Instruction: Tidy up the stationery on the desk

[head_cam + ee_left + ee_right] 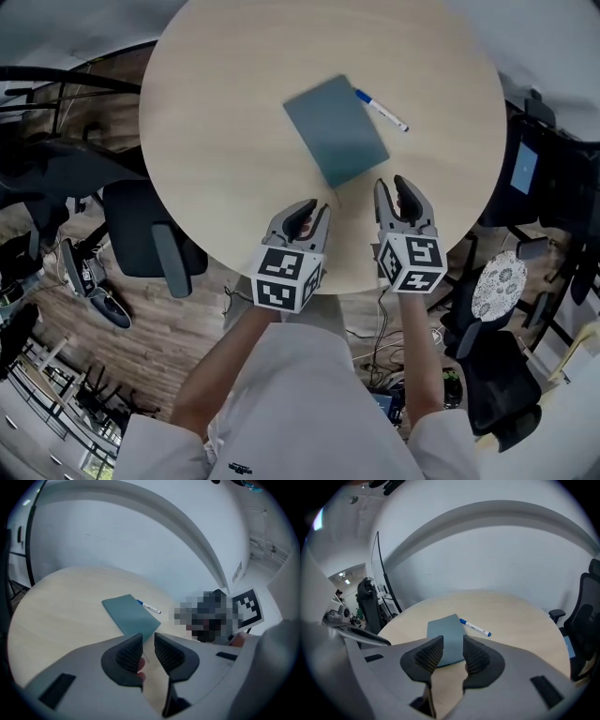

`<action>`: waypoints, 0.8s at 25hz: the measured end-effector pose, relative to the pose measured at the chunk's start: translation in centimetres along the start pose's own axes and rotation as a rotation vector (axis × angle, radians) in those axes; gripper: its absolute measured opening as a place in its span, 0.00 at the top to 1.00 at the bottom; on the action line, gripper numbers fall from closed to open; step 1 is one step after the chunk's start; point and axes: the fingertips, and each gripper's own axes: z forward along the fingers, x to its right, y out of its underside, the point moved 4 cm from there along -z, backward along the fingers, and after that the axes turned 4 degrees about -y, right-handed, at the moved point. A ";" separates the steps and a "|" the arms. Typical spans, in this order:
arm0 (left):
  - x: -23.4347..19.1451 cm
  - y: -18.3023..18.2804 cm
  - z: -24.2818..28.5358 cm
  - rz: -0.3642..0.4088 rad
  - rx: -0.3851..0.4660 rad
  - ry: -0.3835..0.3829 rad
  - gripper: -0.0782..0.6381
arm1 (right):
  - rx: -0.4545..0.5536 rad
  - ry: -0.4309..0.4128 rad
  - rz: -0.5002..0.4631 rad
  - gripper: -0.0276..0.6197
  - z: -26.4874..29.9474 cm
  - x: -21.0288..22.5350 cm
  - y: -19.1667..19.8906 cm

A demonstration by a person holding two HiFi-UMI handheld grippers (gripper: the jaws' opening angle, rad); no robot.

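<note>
1. Nearest, low in the middle: left tongs (314,208) and right tongs (392,187), both spread a little, pinching nothing, pointed at the work, likely ready to reach.
2. Just above: teal notebook (336,129) lying flat, pen (382,110) right by its upper right edge, both not yet tidied.
3. Round pale tabletop (225,141); dark chairs (141,234) around, wood floor (187,328) below.

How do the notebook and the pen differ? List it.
The notebook is a broad teal slab; the pen is a thin white stick with a blue cap. The notebook lies nearer the person, the pen beside its far right edge. Both lie flat on the table.
</note>
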 end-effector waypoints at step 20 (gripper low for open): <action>-2.0 2.9 9.4 -0.117 -0.080 0.009 0.63 | -0.202 -0.044 0.005 0.66 9.9 5.8 3.2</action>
